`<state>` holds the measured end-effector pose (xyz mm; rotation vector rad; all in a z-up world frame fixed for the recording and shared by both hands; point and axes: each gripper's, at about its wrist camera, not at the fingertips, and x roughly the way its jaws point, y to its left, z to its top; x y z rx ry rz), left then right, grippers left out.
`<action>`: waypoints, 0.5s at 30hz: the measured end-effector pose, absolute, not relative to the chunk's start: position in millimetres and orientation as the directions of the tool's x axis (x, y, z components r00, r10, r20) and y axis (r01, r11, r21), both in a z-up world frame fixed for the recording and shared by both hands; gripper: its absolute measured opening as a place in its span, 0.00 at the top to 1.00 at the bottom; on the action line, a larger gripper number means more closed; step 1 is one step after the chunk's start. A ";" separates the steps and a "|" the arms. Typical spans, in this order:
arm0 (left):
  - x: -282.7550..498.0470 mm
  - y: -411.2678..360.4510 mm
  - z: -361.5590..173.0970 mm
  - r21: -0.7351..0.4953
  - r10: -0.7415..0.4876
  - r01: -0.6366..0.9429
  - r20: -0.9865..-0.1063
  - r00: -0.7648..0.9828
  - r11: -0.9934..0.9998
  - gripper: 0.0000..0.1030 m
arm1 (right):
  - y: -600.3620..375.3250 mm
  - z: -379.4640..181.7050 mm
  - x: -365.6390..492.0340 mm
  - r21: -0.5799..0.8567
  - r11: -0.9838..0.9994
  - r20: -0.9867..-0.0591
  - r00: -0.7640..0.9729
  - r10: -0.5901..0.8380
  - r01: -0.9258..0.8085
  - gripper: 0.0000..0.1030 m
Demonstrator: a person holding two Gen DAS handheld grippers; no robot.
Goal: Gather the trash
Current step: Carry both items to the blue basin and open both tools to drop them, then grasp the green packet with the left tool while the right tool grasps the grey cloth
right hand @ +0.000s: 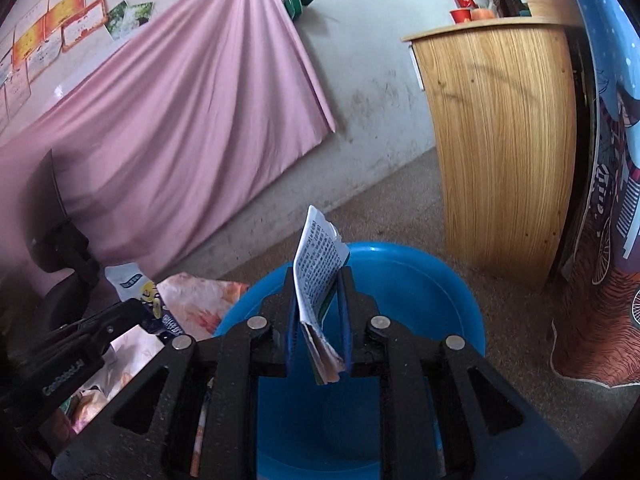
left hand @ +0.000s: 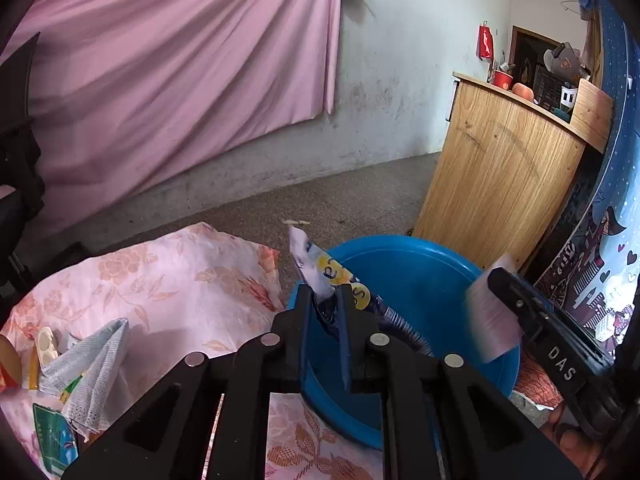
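My left gripper (left hand: 325, 292) is shut on a blue and white snack wrapper (left hand: 324, 270) with yellow circles, held over the rim of a blue plastic basin (left hand: 424, 276). My right gripper (right hand: 318, 276) is shut on a torn white printed paper packet (right hand: 318, 256), held above the same basin (right hand: 420, 280). The right gripper also shows in the left wrist view (left hand: 496, 276), blurred, with its paper (left hand: 490, 320). The left gripper and its wrapper (right hand: 140, 284) show at the left of the right wrist view.
A table with a pink floral cloth (left hand: 168, 280) holds more trash: a white mesh wrapper (left hand: 96, 360) and a green packet (left hand: 54, 440). A wooden cabinet (left hand: 508, 176) stands behind the basin. A pink curtain (left hand: 180, 80) covers the wall. A dark chair (right hand: 56, 232) is at left.
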<state>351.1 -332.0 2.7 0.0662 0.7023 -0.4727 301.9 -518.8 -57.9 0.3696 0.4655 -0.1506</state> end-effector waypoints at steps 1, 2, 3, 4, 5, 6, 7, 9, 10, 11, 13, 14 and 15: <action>351.2 -332.3 3.5 -0.101 -0.399 0.441 -0.634 0.663 0.892 0.77 | -519.1 -58.2 302.8 0.313 0.923 -0.469 0.881 -0.055 0.224 0.51; 348.4 -328.4 3.8 -0.104 -0.402 0.440 -0.630 0.665 0.892 0.72 | -519.1 -59.8 303.3 0.308 0.924 -0.478 0.877 -0.054 0.225 0.51; 345.8 -324.7 5.0 -0.107 -0.403 0.436 -0.622 0.672 0.893 0.68 | -518.7 -59.7 305.0 0.306 0.925 -0.483 0.874 -0.053 0.225 0.48; 343.6 -321.0 6.6 -0.111 -0.404 0.432 -0.614 0.678 0.895 0.68 | -518.5 -59.9 305.6 0.305 0.926 -0.488 0.871 -0.051 0.225 0.45; 341.7 -317.1 8.2 -0.116 -0.408 0.432 -0.610 0.680 0.894 0.68 | -519.0 -60.7 305.8 0.303 0.925 -0.494 0.868 -0.054 0.230 0.43; 340.4 -313.6 10.1 -0.125 -0.415 0.433 -0.603 0.682 0.893 0.68 | -518.3 -60.8 306.5 0.300 0.925 -0.497 0.866 -0.057 0.233 0.38; 338.8 -309.9 11.6 -0.129 -0.417 0.431 -0.596 0.686 0.893 0.68 | -518.6 -60.1 307.4 0.294 0.926 -0.499 0.864 -0.063 0.237 0.36; 333.4 -300.5 16.6 -0.130 -0.410 0.416 -0.575 0.708 0.900 0.64 | -518.6 -58.9 305.6 0.286 0.927 -0.496 0.865 -0.074 0.243 0.30; 331.3 -296.2 18.8 -0.133 -0.408 0.409 -0.563 0.718 0.903 0.57 | -518.6 -58.0 304.4 0.283 0.928 -0.489 0.868 -0.079 0.244 0.28; 327.0 -288.7 22.4 -0.139 -0.405 0.397 -0.543 0.736 0.907 0.54 | -517.8 -56.0 302.1 0.274 0.930 -0.478 0.874 -0.088 0.243 0.27; 319.4 -275.1 28.8 -0.151 -0.397 0.375 -0.505 0.766 0.915 0.47 | -513.3 -49.3 297.6 0.261 0.937 -0.452 0.887 -0.093 0.231 0.21; 314.9 -266.6 32.2 -0.158 -0.393 0.363 -0.485 0.782 0.918 0.46 | -510.0 -44.8 294.0 0.251 0.942 -0.429 0.898 -0.097 0.222 0.20; 311.9 -259.6 35.0 -0.164 -0.389 0.355 -0.470 0.792 0.920 0.41 | -506.7 -40.8 290.9 0.244 0.946 -0.410 0.906 -0.100 0.215 0.16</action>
